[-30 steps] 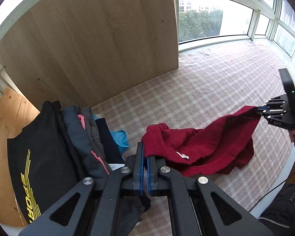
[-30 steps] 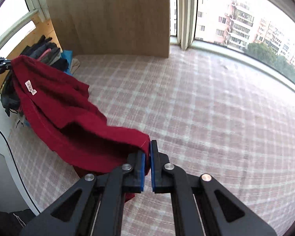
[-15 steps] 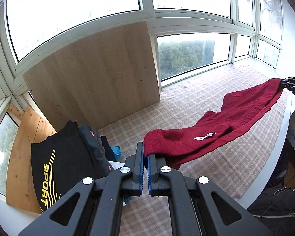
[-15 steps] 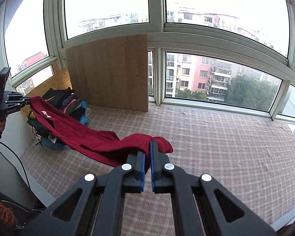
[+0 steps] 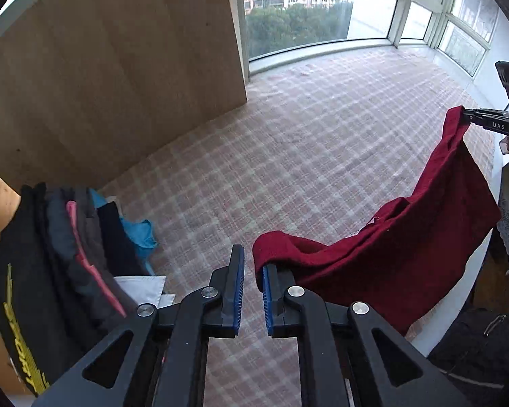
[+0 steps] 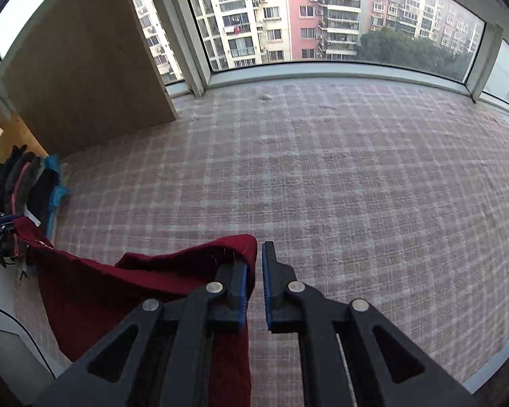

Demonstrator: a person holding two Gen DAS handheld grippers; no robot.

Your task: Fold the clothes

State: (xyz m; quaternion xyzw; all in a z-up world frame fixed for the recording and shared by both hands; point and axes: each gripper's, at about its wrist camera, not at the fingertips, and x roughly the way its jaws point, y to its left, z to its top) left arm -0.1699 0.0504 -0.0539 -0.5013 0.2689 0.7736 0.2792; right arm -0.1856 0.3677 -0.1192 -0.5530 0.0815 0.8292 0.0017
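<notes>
Laying the red garment [image 5: 390, 247] out is the step in hand: it hangs in a sagging span between the two claws above the plaid-covered counter [image 5: 305, 156], its lower edge drooping toward the near rim, not yet spread flat.

In the left claw [image 5: 252, 261] the jaws have just been opening and now stand apart. No cloth lies between the pads. One corner of the garment is only draped over the tip of the finger on the garment's side.

In the right claw [image 6: 254, 257] the jaws show a narrow gap. A fold of the cloth sits against one pad and hangs down through the gap. It looks hooked there rather than pinched, though the view is too close to be sure.

The pile of dark clothes [image 5: 68, 254] lies at the left end of the counter, against the wooden board [image 5: 118, 68] and well clear of the open middle.

Judging from this, the drop is under way. The next move calls for freeing both corners so the cloth settles on the plaid, then smoothing it flat. After that an edge can be taken up again for the first fold. The risk is a corner snagging on a finger and dragging the garment into a heap.
</notes>
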